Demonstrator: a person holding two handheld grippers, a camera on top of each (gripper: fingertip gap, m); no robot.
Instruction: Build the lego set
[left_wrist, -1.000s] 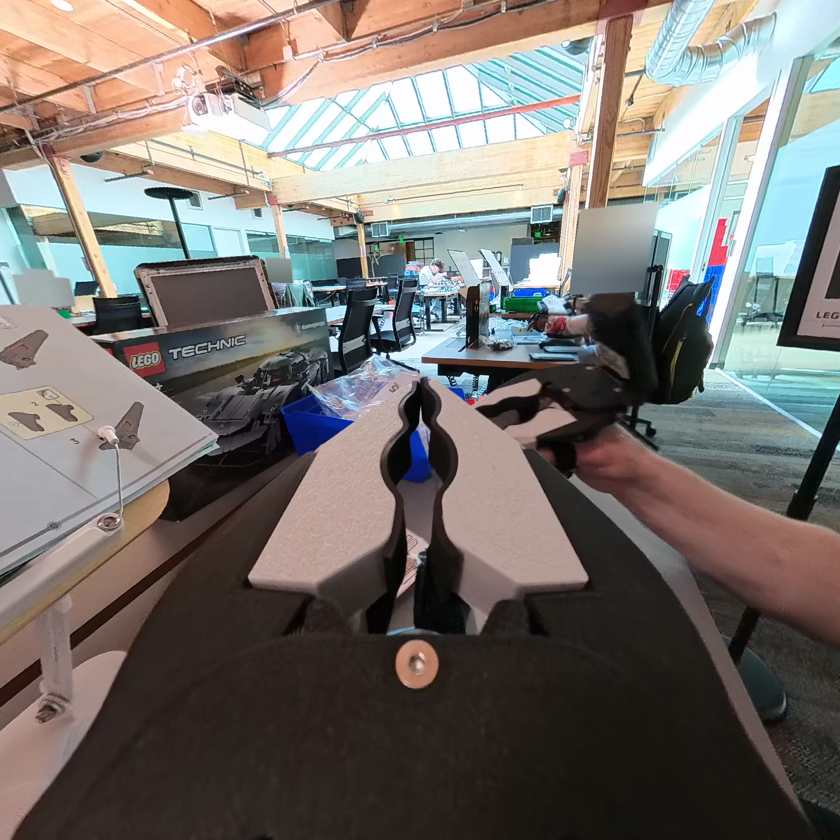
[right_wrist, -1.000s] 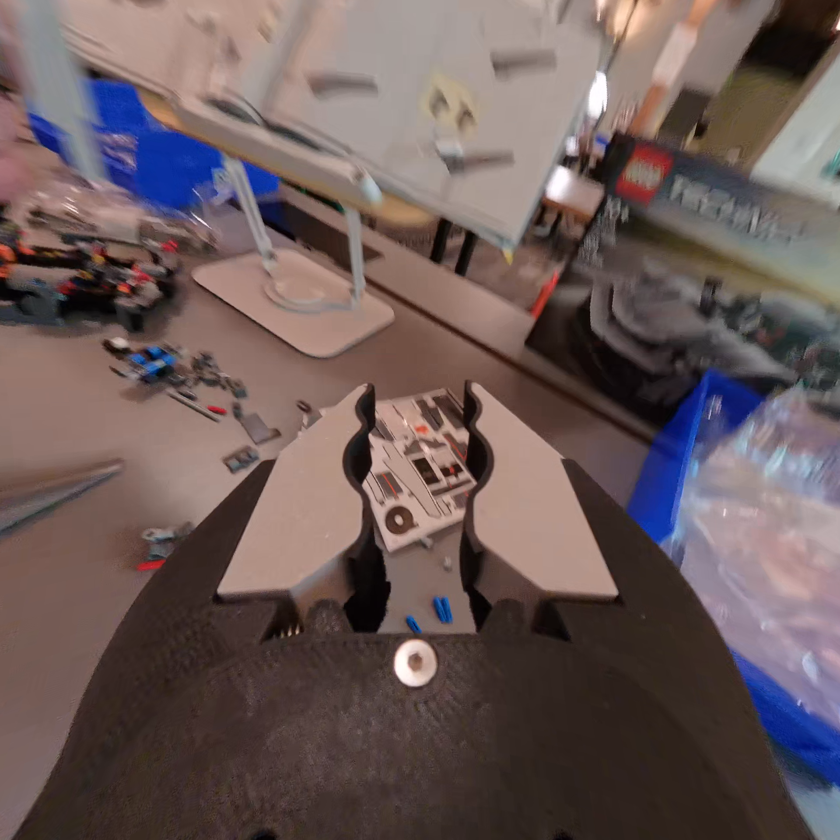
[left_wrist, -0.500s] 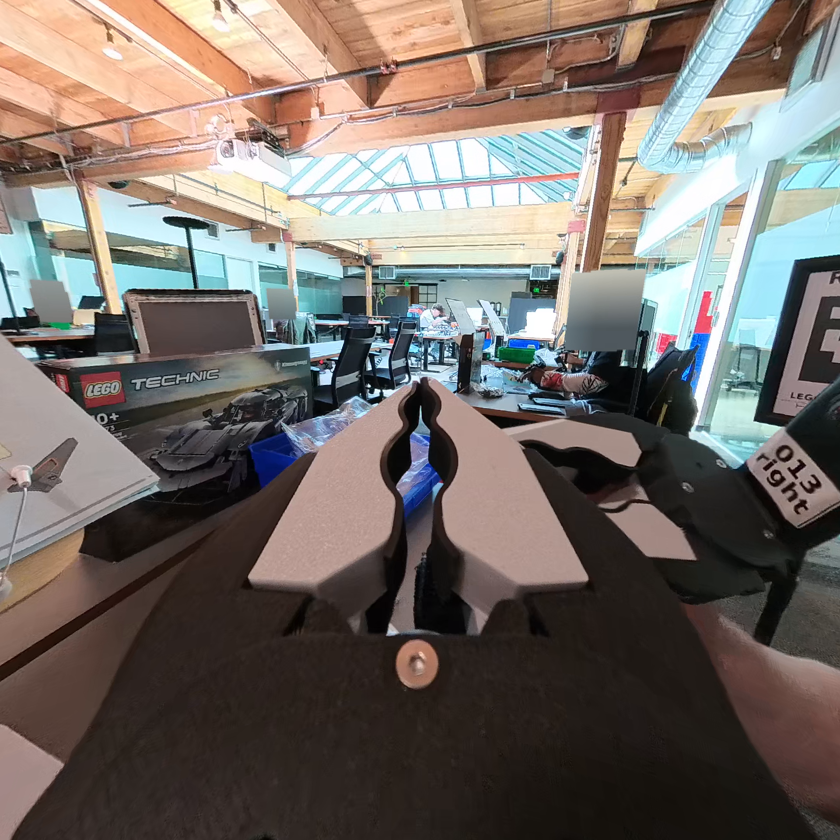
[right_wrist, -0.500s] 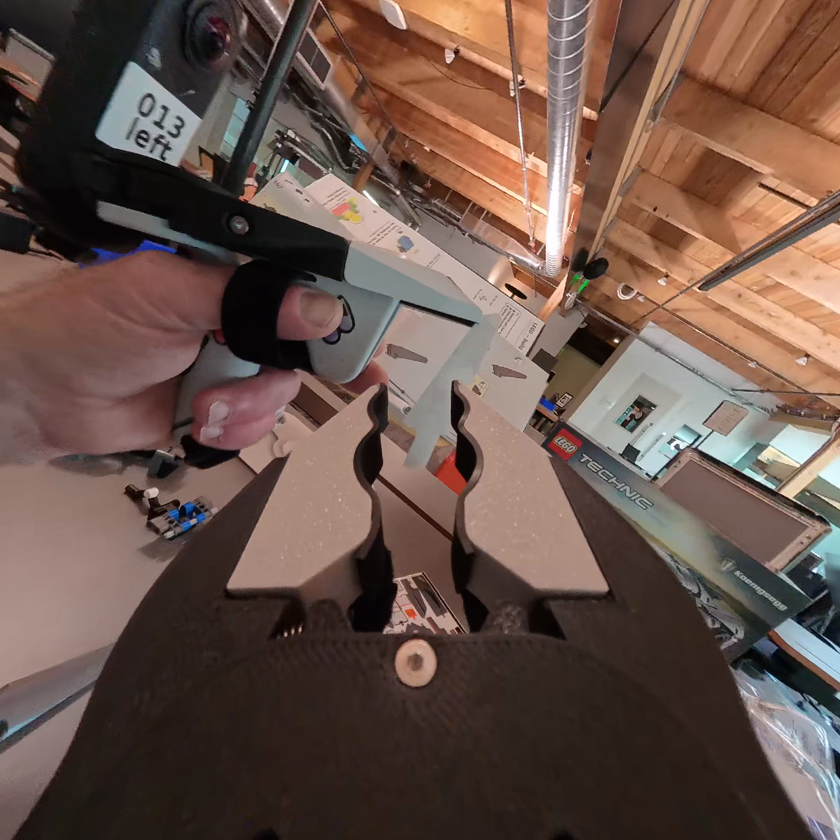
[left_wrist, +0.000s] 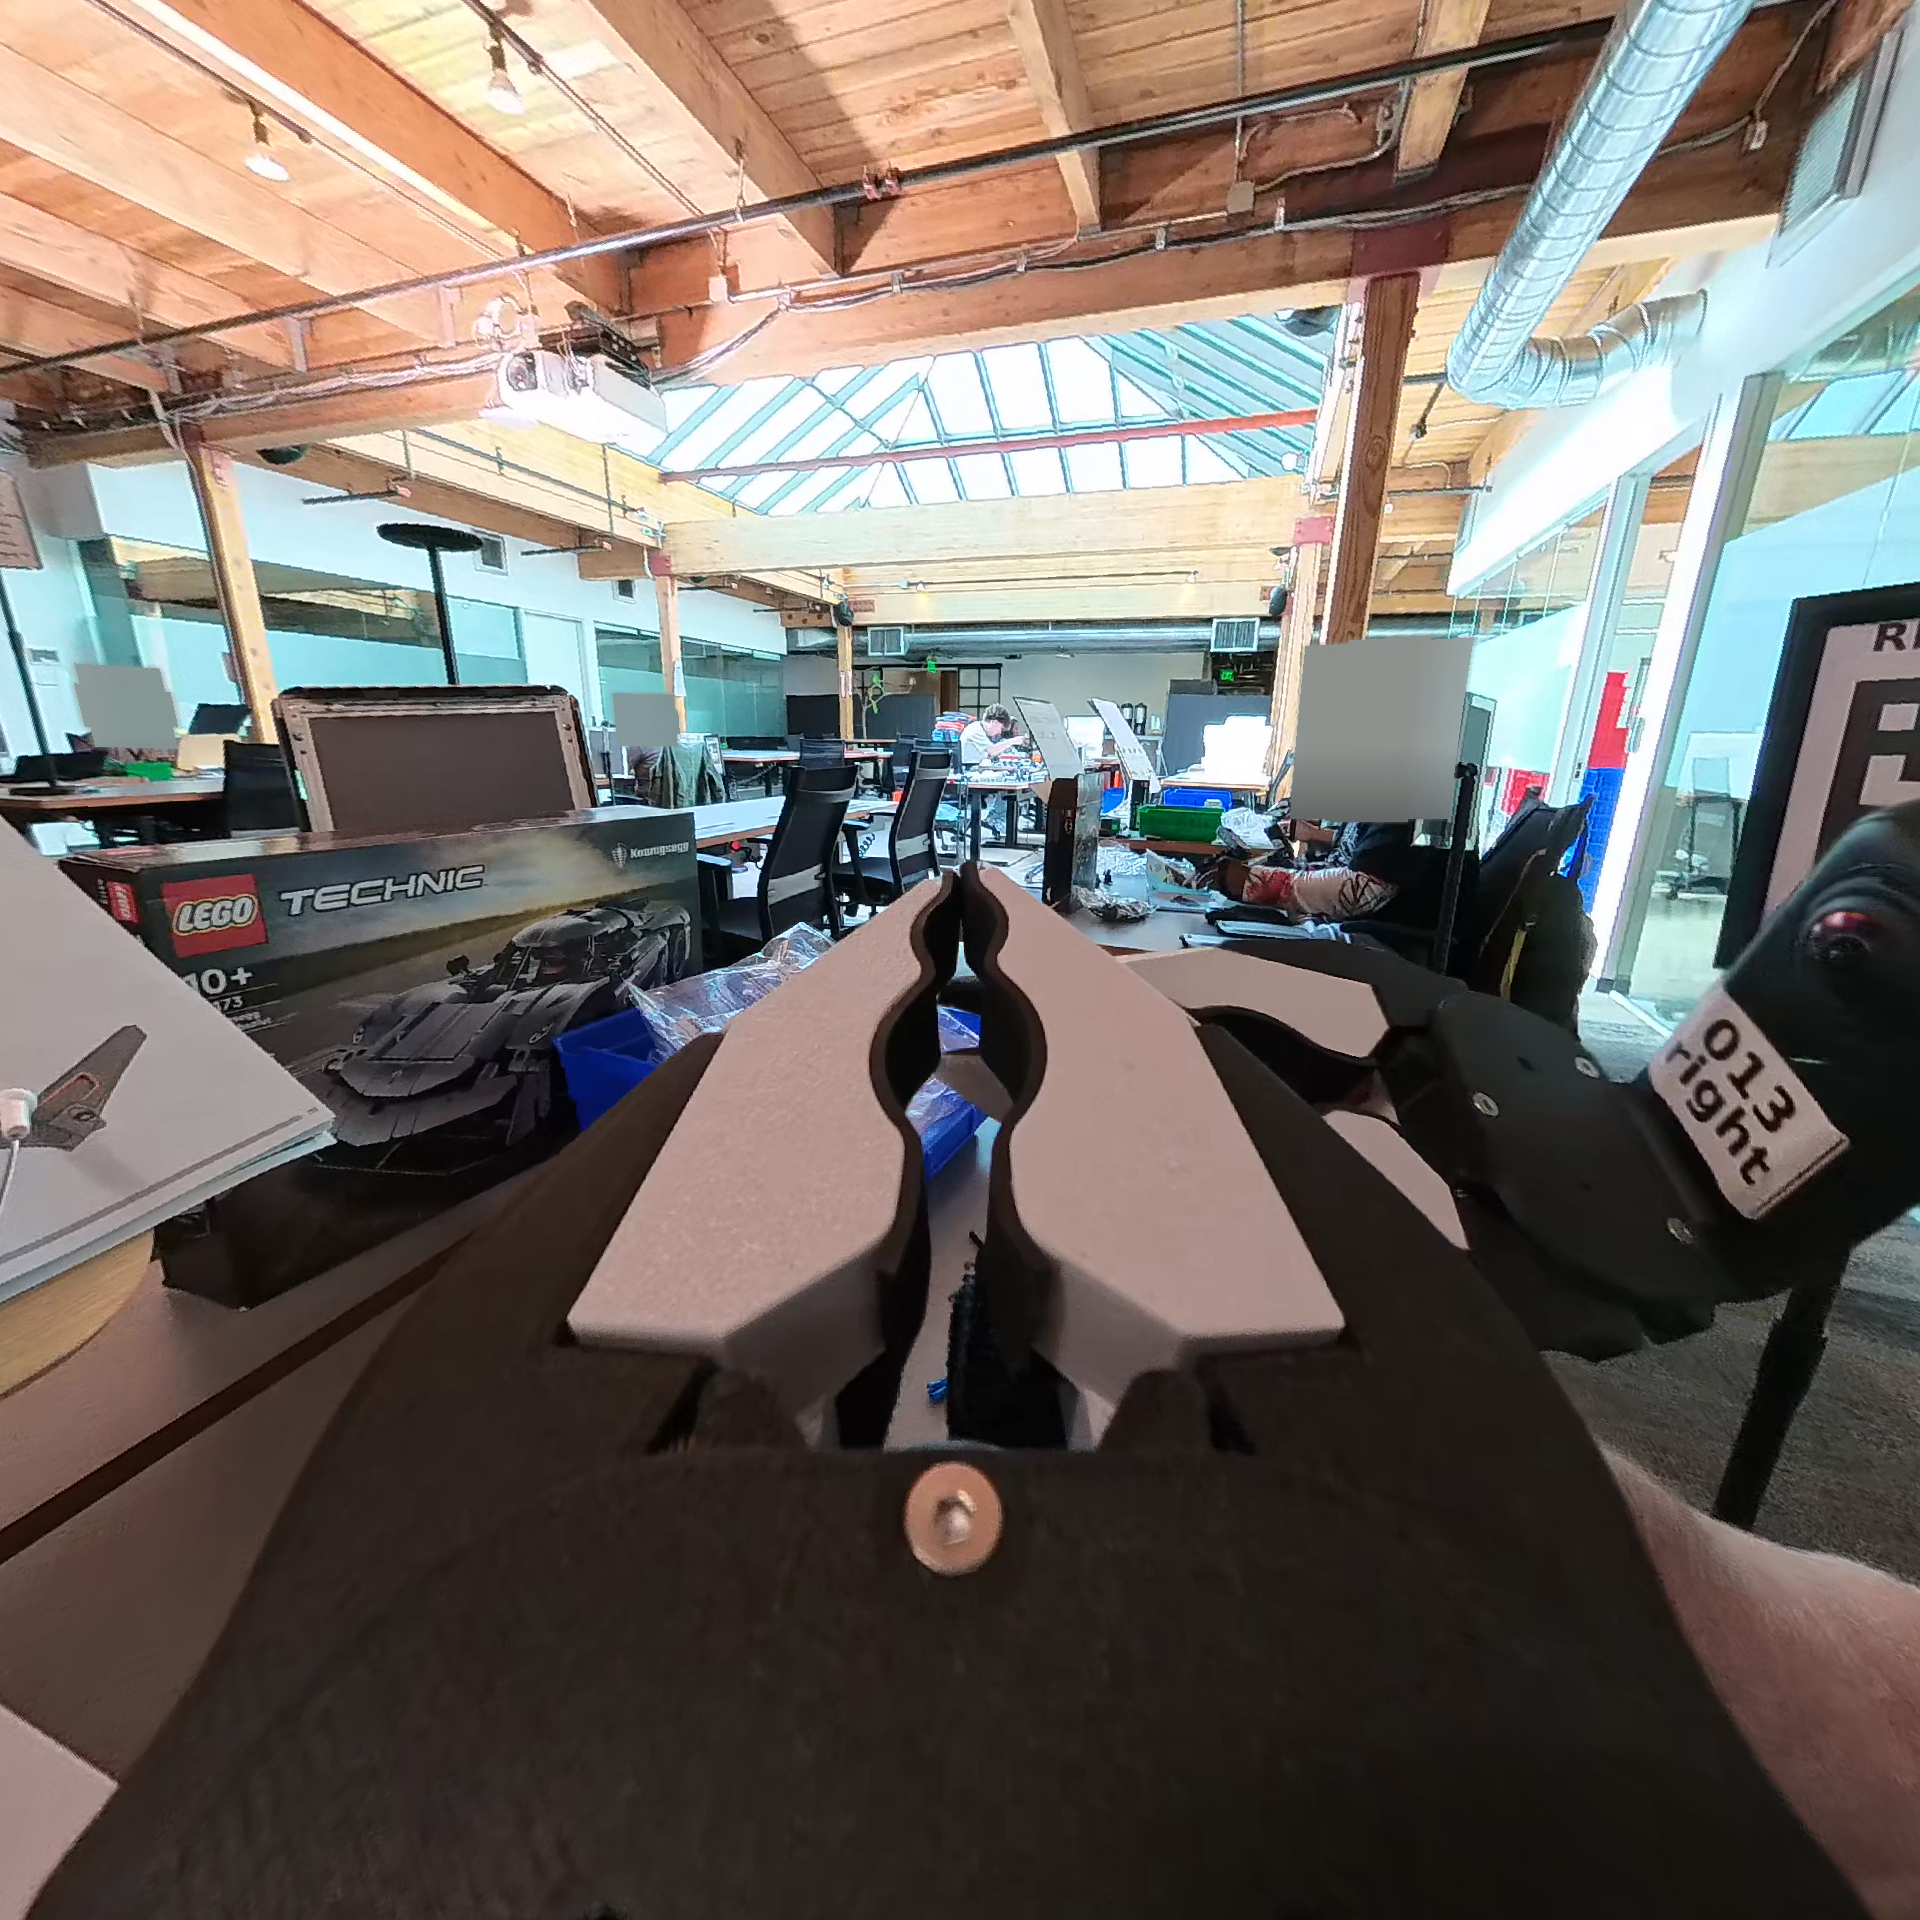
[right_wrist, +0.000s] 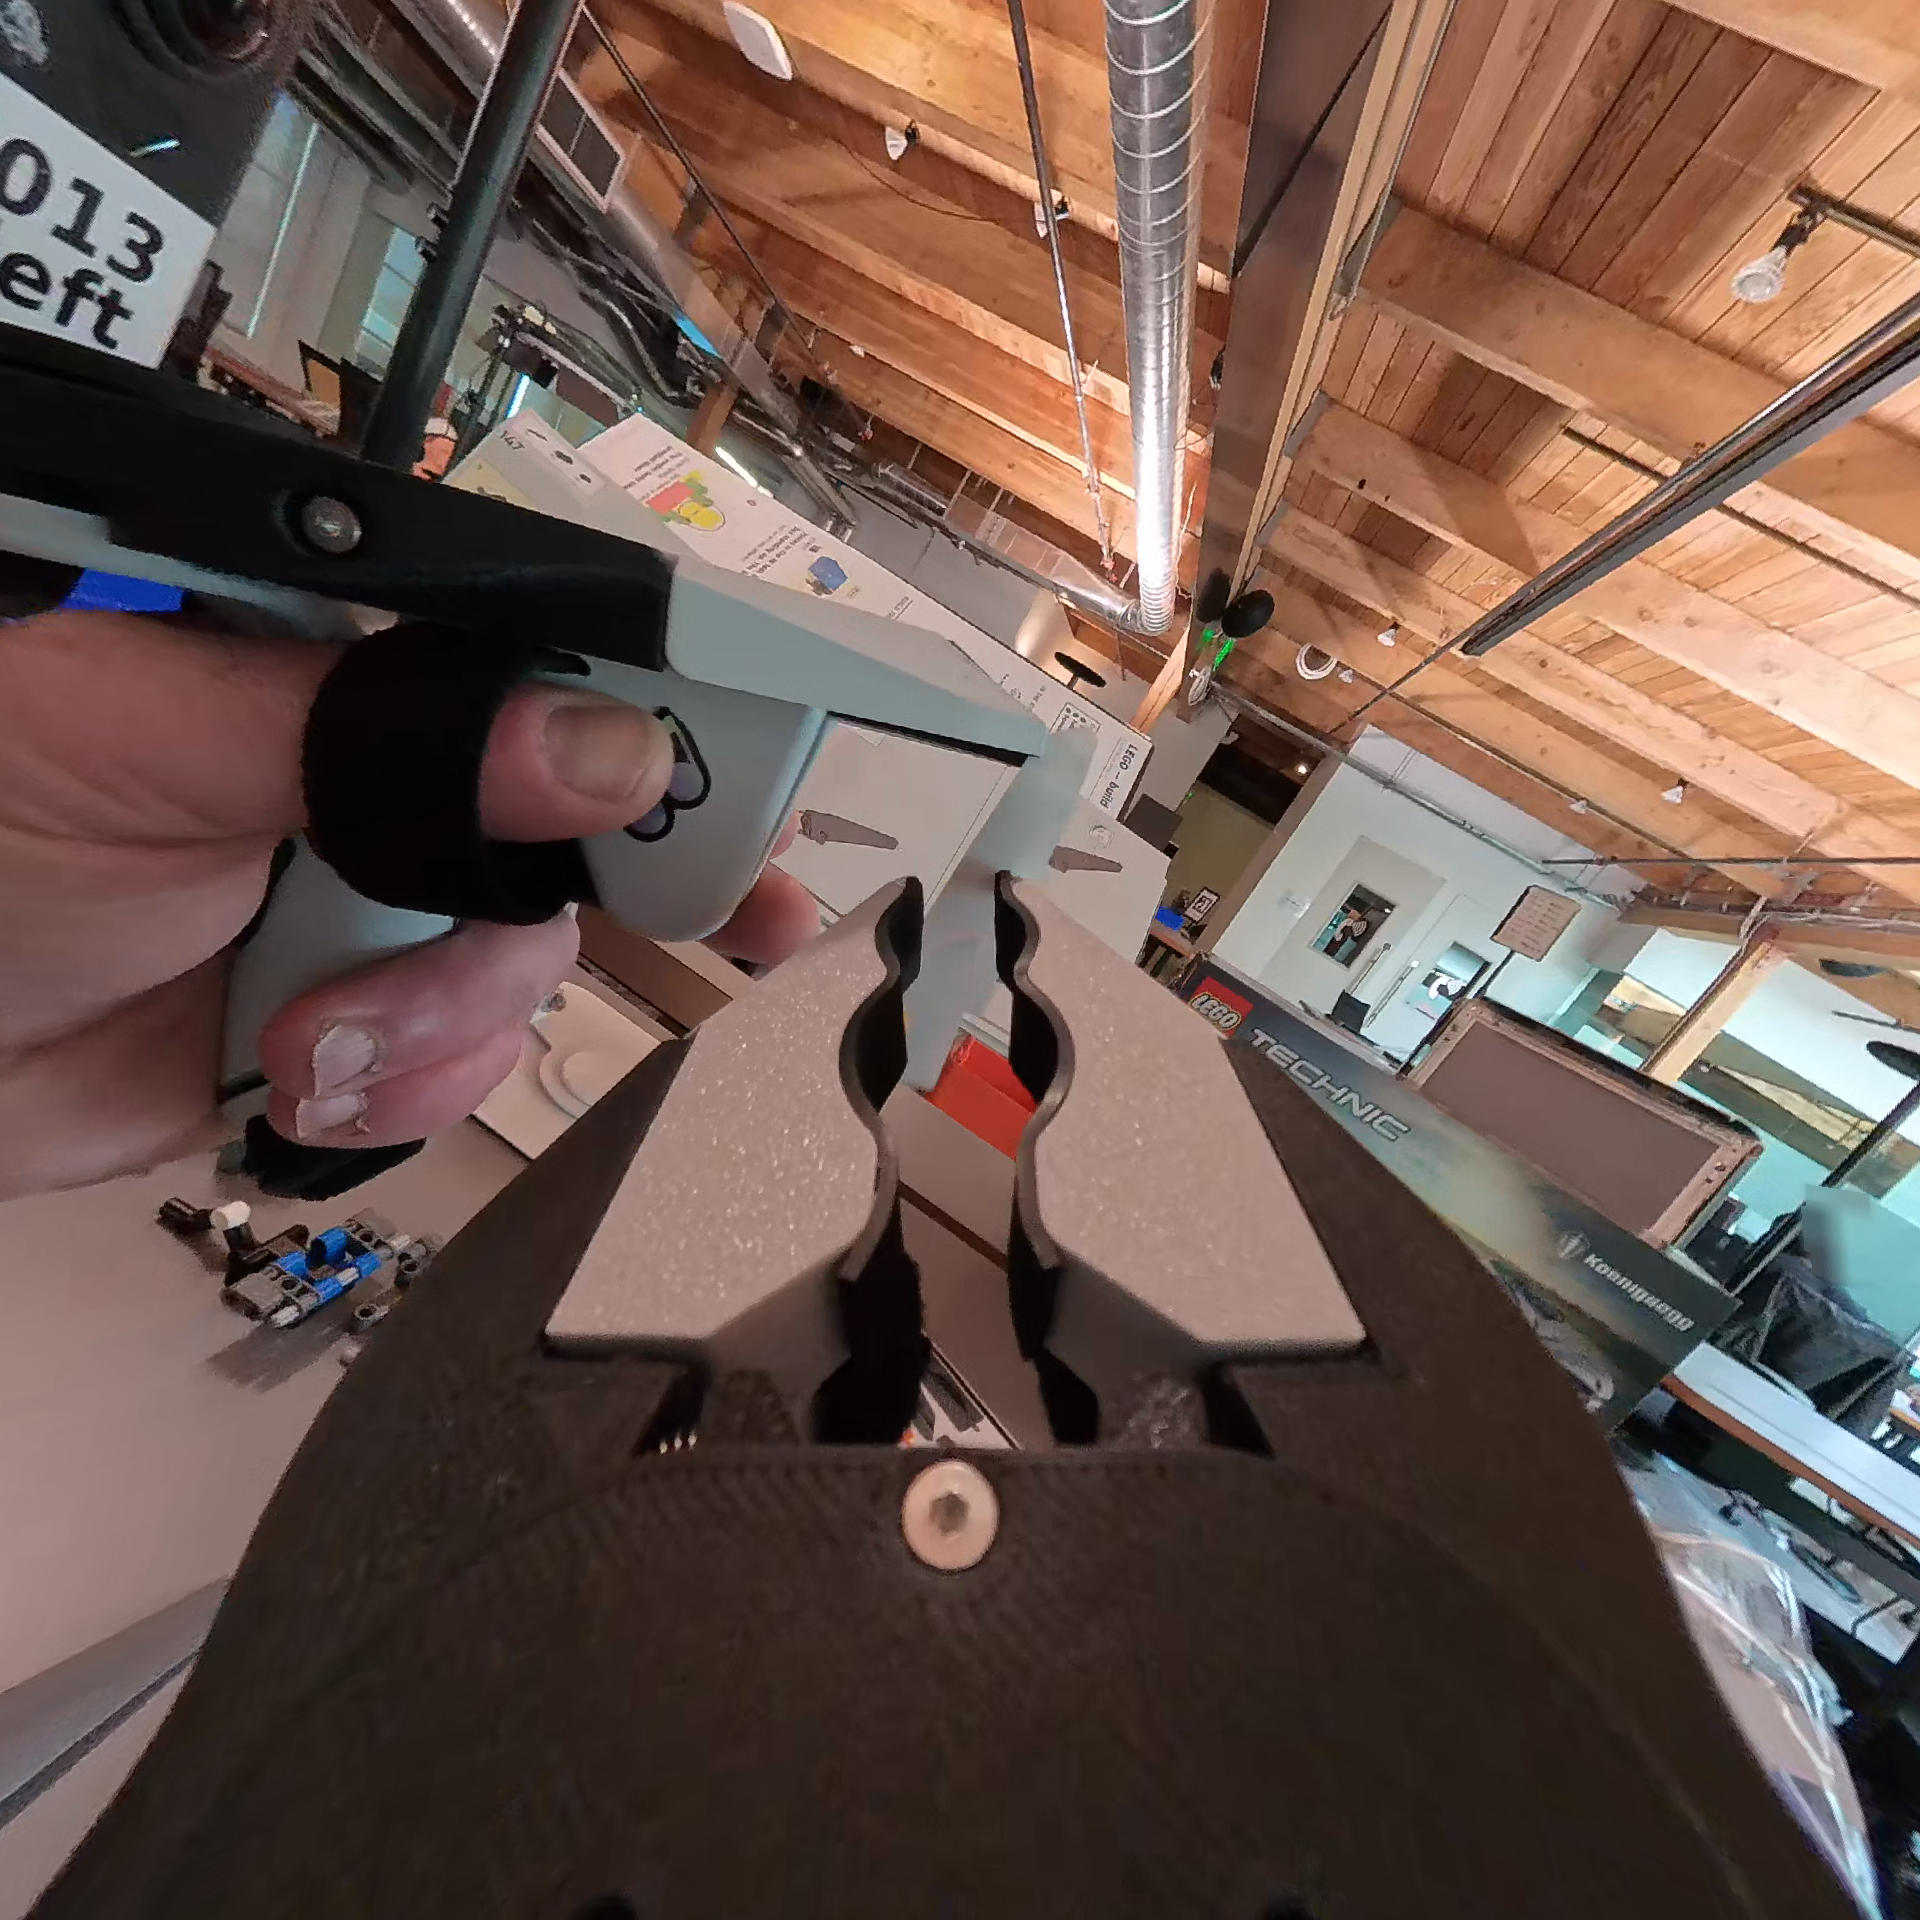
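Both grippers are raised above the table and hold nothing. My left gripper (left_wrist: 961, 888) is shut, its grey tips touching. My right gripper (right_wrist: 954, 894) has its jaws a narrow gap apart. In the right wrist view a hand (right_wrist: 208, 883) holds the left gripper (right_wrist: 1023, 810) at the upper left, its tip just beyond my right tips. The right gripper's black body (left_wrist: 1558, 1143) shows close by at the right of the left wrist view. Small blue and black Lego parts (right_wrist: 301, 1268) lie on the table (right_wrist: 125, 1455). The Lego box (left_wrist: 416, 966) stands behind.
An open instruction booklet (left_wrist: 125, 1101) rests on a stand at the left. A blue bin (left_wrist: 603, 1060) holds clear plastic bags (left_wrist: 727, 987) next to the box. A black pole (right_wrist: 468, 229) rises behind the left gripper. Desks and chairs (left_wrist: 800, 862) fill the room beyond. Only a small space, under 4 cm, lies between the two pairs of fingers.
My right gripper has swung up from facing the table towards the left gripper, and its jaws have narrowed. My left gripper has tilted up a little and stays shut.
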